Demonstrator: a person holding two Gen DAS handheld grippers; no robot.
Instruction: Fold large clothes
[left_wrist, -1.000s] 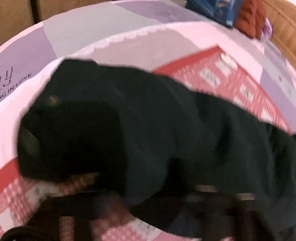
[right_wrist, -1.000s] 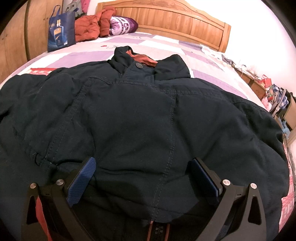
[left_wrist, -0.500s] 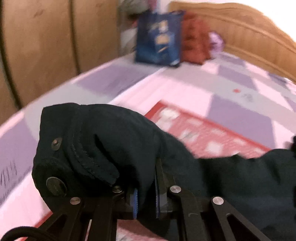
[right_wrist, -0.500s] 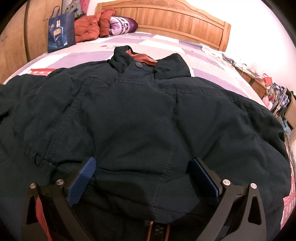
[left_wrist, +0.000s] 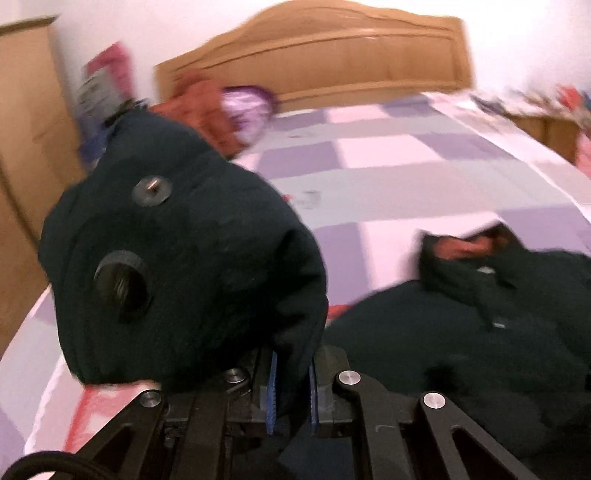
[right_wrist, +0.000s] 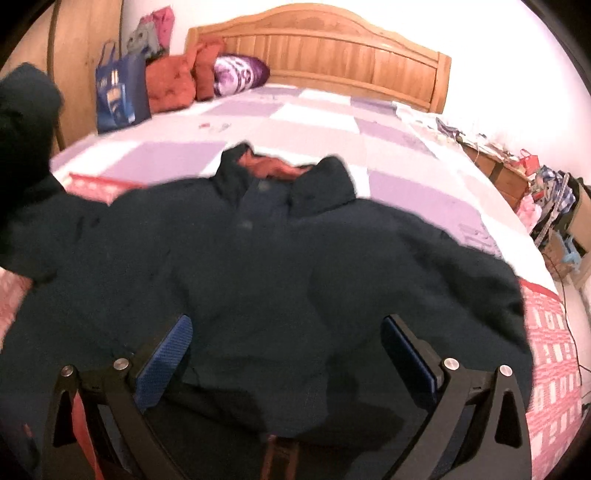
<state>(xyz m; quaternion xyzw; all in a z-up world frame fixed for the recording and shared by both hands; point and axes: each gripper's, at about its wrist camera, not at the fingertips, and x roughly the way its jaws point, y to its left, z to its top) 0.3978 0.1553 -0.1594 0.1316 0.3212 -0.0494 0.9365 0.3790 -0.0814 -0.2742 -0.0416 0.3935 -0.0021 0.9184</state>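
A dark navy jacket with an orange-lined collar lies spread on the bed. My left gripper is shut on the jacket's sleeve cuff, which shows two dark snap buttons and is lifted above the bed. The same raised sleeve appears at the far left of the right wrist view. My right gripper hangs open just above the jacket's lower front, nothing between its blue pads. The jacket body lies to the right in the left wrist view.
The bed has a purple, pink and white patchwork cover and a wooden headboard. A blue bag, orange clothing and a purple pillow sit at the head. A wooden wardrobe stands left; clutter lies right.
My left gripper closed on the sleeve cuff, lifted it off the bed and swung it toward the jacket body. My right gripper rose a little above the jacket, still open.
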